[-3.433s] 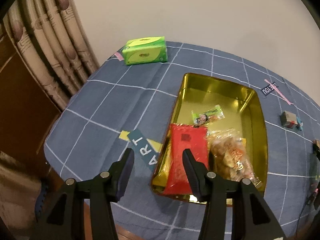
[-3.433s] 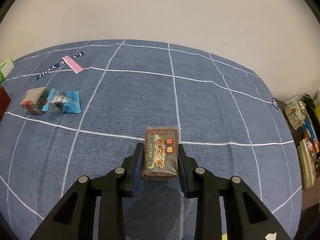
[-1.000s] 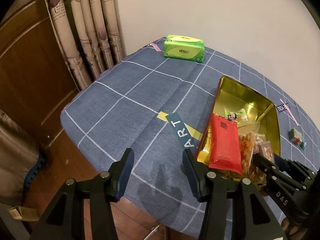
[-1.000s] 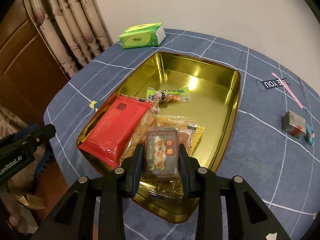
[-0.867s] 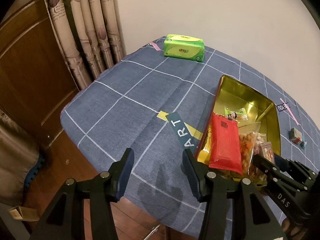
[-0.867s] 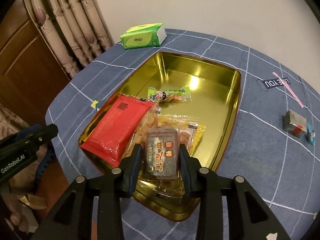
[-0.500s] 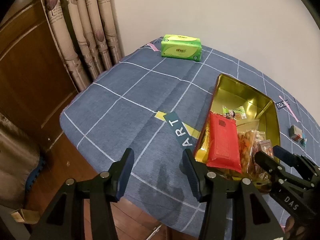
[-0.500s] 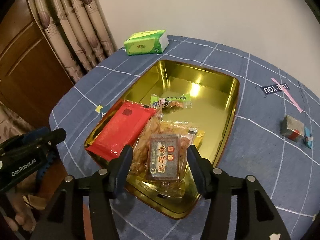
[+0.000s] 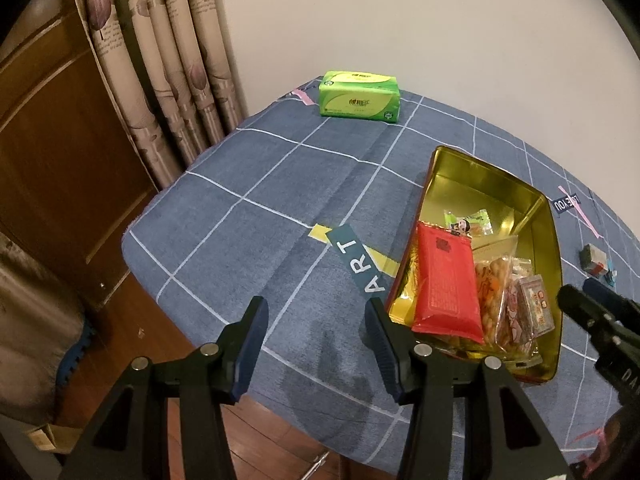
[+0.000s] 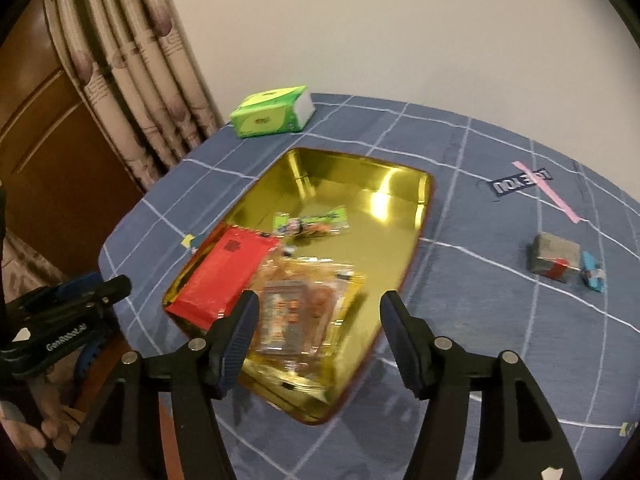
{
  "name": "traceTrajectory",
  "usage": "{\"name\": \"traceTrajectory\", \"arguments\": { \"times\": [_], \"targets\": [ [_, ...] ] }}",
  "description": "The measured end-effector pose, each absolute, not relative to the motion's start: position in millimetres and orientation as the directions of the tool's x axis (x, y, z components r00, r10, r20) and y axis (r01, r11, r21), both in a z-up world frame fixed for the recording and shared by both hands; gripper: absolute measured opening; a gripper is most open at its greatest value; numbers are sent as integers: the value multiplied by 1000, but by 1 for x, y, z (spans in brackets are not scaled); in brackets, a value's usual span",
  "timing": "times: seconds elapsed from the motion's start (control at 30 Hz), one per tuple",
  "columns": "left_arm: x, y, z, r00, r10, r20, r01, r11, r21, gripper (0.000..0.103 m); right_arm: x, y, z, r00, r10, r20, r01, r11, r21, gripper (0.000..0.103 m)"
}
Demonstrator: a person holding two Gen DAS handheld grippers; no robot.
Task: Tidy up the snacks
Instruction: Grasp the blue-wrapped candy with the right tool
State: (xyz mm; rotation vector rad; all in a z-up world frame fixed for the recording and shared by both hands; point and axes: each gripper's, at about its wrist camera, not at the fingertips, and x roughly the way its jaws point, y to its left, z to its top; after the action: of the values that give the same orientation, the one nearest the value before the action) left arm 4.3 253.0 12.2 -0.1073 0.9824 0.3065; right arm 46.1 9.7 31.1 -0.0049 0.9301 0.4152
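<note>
The brown sesame snack bar (image 10: 289,316), in clear wrap with red-and-gold print, lies on the orange snack bag (image 10: 320,300) in the gold tin (image 10: 416,240) near the desk's front-left corner. Both the right gripper (image 10: 318,320) and the left gripper (image 9: 314,334) have fingers spread wide, holding nothing.

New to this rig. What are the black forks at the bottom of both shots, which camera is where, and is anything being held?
No robot arm here: a person holds a two-finger gripper in each hand, and each carries a fisheye camera looking along its own fingers. The forks are those fingers.

Left wrist view: the left gripper is open and empty over the blue checked tablecloth.

Right wrist view: the right gripper is open and empty above the gold tin tray.

In the tray lie a red packet, a clear bag of fried snacks, a brown sesame cake pack on top of that bag, and a small green candy wrapper. Outside it: a green tissue pack, a grey wrapped cube and a blue candy.
</note>
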Motion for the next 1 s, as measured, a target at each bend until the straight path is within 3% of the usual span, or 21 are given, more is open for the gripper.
{"name": "traceTrajectory", "arguments": {
  "times": [0.3,0.67,1.0],
  "targets": [
    [4,251,12,514,214,-831,-301,952,59,51,60,-56,32,578,248,-778,-231,964,136,60],
    [7,246,9,504,230,-832,-284,954,92,51,87,-179,21,617,33,-786,-5,999,38,60],
    [13,245,-1,468,267,-843,-294,946,136,51,110,-215,-12,591,-13,-806,11,1000,-8,60]
  ]
}}
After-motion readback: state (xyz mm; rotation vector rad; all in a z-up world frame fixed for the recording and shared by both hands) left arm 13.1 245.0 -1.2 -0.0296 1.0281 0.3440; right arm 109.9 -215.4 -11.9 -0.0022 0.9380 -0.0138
